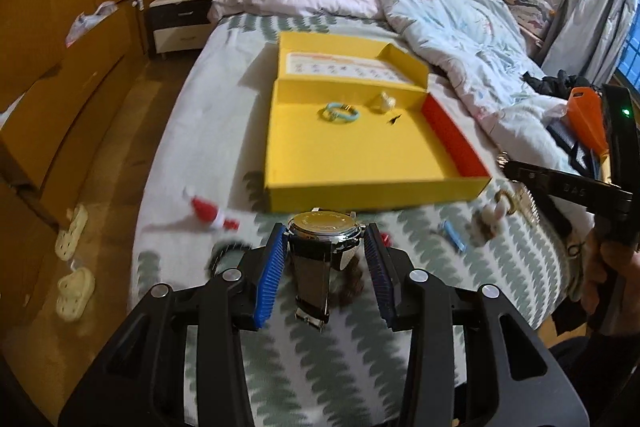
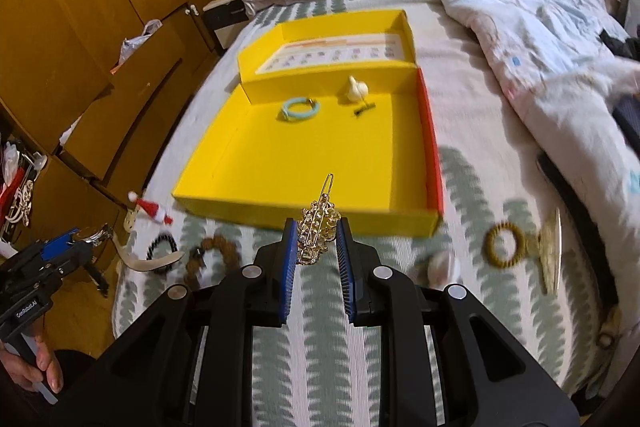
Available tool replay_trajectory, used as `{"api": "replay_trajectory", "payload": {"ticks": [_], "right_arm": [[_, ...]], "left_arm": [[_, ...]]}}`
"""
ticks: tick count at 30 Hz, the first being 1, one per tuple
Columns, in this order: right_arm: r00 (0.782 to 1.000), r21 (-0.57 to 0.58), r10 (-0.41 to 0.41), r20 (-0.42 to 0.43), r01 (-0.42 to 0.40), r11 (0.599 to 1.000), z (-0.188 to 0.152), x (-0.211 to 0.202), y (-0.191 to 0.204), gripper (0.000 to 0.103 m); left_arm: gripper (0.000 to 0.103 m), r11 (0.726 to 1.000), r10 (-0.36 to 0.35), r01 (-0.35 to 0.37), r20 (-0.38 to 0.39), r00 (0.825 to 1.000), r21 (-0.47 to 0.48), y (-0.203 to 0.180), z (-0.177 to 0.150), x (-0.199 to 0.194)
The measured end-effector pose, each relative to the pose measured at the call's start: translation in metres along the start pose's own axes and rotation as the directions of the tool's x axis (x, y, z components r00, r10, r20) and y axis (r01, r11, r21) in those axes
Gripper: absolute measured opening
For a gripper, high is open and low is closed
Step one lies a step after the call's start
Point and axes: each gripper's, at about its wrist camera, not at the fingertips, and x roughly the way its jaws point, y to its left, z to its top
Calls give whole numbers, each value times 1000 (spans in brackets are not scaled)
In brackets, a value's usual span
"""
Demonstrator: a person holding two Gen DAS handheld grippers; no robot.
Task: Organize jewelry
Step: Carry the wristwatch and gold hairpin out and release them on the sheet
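Left wrist: left hand-held gripper [image 1: 326,241] clamps watch [image 1: 325,229]; right hand-held gripper [image 2: 317,233] level, clamps gold hairclip [image 2: 316,227].

My left camera sits just behind my left tongs [image 1: 326,241] and looks forward, low over the bed [image 1: 224,99]. My right camera does the same behind my right tongs [image 2: 317,235]. Both look at the yellow box [image 1: 360,151], close up. Each one also sees my other tongs at its edge.
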Motion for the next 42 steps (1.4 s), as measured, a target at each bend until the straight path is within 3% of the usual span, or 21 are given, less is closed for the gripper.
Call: {"api": "replay_trajectory", "payload": {"ticks": [6,13,23,29,35,39,40,42], "right_arm": [[999,48,-23,-46,25,999,-45,7,-17,21],[997,94,-25,-79,32,995,-75,12,-34,21],[987,97,-67,-149,82,992,-94,32,-41,21],[977,114,-109,-185,131,985,-97,43,-50,21],[967,119,-135,-215,163,979,-99,56,-56,21],[961,120,-151,-231,182,976,-100,63,-59,23],[958,116,-163,-237,195,974,-100,64,-59,24],[955,106,-177,-239,207,973,-101,64,-59,24]], "left_arm": [[41,997,82,-81,-26,996,5,1,-37,4],[41,995,101,-103,-87,991,-17,9,-65,16],[41,982,166,-179,-187,968,-54,31,-83,54],[41,981,173,-187,-214,961,-45,30,-87,64],[41,979,177,-197,-280,944,-46,34,-94,90],[41,978,191,-207,-277,942,-30,31,-94,93],[42,979,187,-203,-274,943,-32,31,-94,92],[52,982,167,-183,-263,950,-40,30,-92,87]]}}
